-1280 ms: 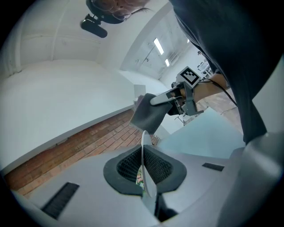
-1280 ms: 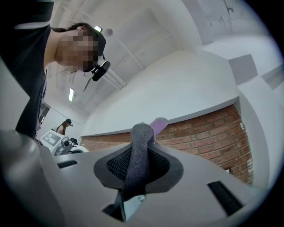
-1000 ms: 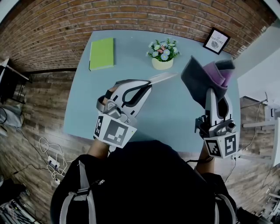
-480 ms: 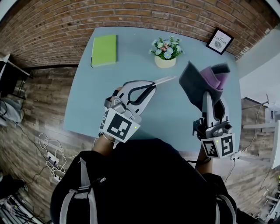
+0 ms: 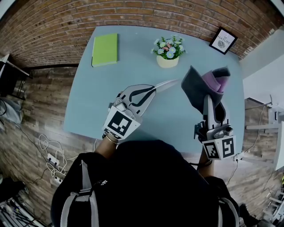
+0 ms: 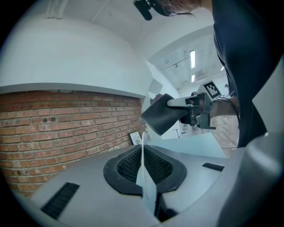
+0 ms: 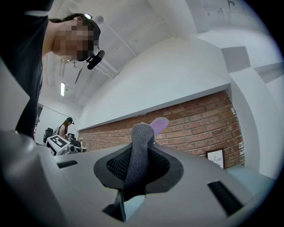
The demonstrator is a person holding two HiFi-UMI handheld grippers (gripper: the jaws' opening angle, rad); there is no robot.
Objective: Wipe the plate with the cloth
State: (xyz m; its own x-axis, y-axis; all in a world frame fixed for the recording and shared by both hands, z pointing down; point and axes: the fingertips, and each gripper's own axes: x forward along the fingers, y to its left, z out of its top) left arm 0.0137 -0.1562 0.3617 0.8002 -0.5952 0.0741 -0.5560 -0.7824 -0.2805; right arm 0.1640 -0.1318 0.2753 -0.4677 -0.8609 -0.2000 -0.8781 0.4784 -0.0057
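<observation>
My left gripper [image 5: 153, 87] is shut on the rim of a thin white plate [image 5: 165, 83], held edge-on above the blue table [image 5: 88, 106]; in the left gripper view the plate [image 6: 144, 177] shows as a thin blade between the pads. My right gripper [image 5: 208, 98] is shut on a grey and purple cloth [image 5: 202, 84], which stands up in a bunch above its jaws. In the right gripper view the cloth [image 7: 140, 150] rises straight out of the closed jaws. Plate and cloth are apart, with a gap between them.
A green book [image 5: 105, 49] lies at the table's far left. A small flower pot [image 5: 167, 53] stands at the far middle, and a framed picture [image 5: 222, 41] leans at the far right corner. A brick wall [image 5: 133, 13] runs behind. Cables [image 5: 49, 155] lie on the wooden floor.
Both grippers have sunk a little toward the table. The left gripper has rolled, so its marker cube faces up more. Plate and cloth remain held.
</observation>
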